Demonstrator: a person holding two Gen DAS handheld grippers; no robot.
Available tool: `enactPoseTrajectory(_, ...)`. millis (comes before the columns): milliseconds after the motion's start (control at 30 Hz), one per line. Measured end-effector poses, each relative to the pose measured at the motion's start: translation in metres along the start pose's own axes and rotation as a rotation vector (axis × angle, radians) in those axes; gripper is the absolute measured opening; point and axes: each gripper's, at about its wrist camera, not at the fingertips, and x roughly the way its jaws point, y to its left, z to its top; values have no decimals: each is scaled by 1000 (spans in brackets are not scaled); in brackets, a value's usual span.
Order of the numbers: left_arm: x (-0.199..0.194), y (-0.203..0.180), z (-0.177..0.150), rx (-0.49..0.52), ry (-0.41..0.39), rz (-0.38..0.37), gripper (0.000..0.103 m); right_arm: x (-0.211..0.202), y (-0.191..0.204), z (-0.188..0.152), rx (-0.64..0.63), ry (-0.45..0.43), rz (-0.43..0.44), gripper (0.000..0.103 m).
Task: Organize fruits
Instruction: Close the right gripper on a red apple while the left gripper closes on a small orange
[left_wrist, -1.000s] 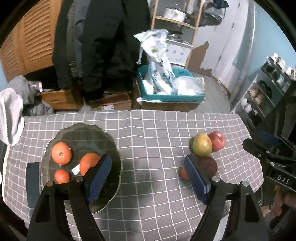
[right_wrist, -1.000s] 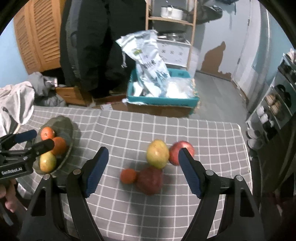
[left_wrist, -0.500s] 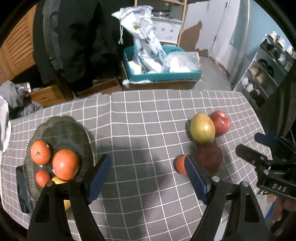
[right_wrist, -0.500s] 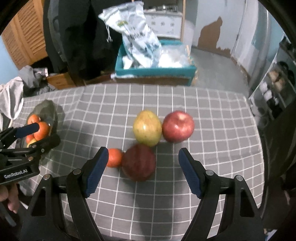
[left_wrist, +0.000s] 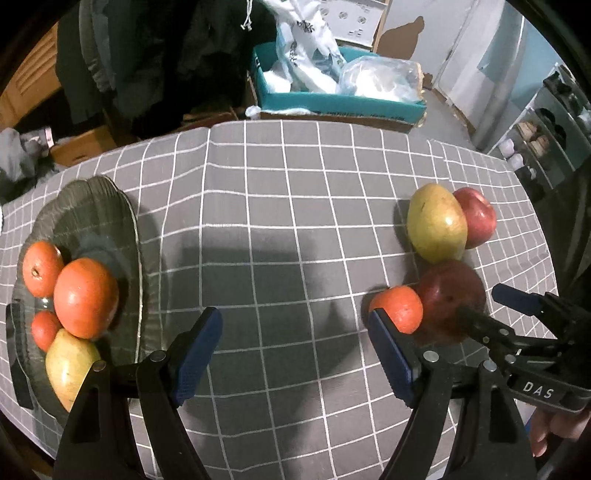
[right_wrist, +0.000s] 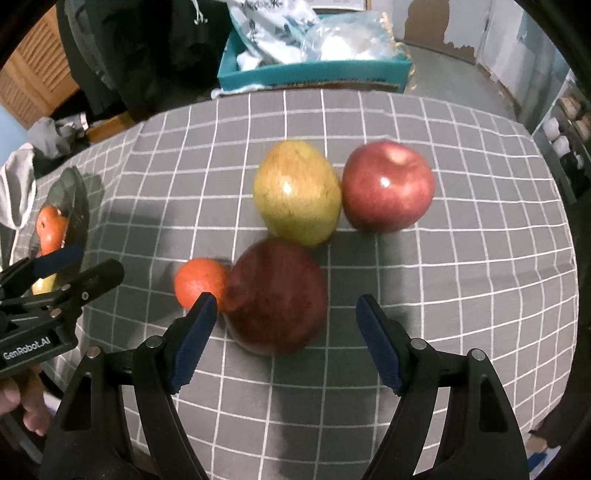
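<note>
The right gripper has its blue-padded jaws spread apart and gripping nothing; low in the centre of its view, the dark red apple sits between and just beyond the pads, with no contact visible. A small orange touches that apple's left side, right behind the left pad. Above them, a yellow-green mango and a bright red apple lie side by side, touching, on the grey checked tablecloth.

The left gripper is also spread and empty, over bare cloth in the lower middle of its view. At the left edge of that frame a dark glass plate holds two larger oranges, a smaller one and a second mango. The loose fruit cluster lies at the right, with the right gripper entering from the lower right.

Beyond the table's far edge stands a teal box stuffed with plastic bags.
</note>
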Motion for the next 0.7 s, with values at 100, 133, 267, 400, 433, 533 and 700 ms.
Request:
enactPoseTrajectory(100, 5, 0, -3, 3, 9, 5, 82, 8, 2, 1, -3, 17, -1, 78)
enactPoseTrajectory(133, 7, 0, -4, 4, 13, 8, 82, 11, 1, 1, -4, 21, -3, 78)
enactPoseTrajectory(267, 12, 3, -5, 0, 24, 9, 82, 18, 2, 1, -8, 30, 8, 78)
enactPoseTrajectory(400, 14, 3, -5, -5, 28, 5, 82, 25, 5, 0, -28, 46, 7, 77)
enactPoseTrajectory(433, 15, 3, -5, -6, 29, 4, 82, 26, 5, -1, -28, 45, 11, 75)
enactPoseTrajectory(533, 15, 2, -5, -4, 27, -3, 82, 25, 5, -1, -28, 41, 16, 72)
enactPoseTrajectory(700, 16, -6, -3, 6, 24, -20, 82, 18, 2, -3, -45, 22, -41, 72)
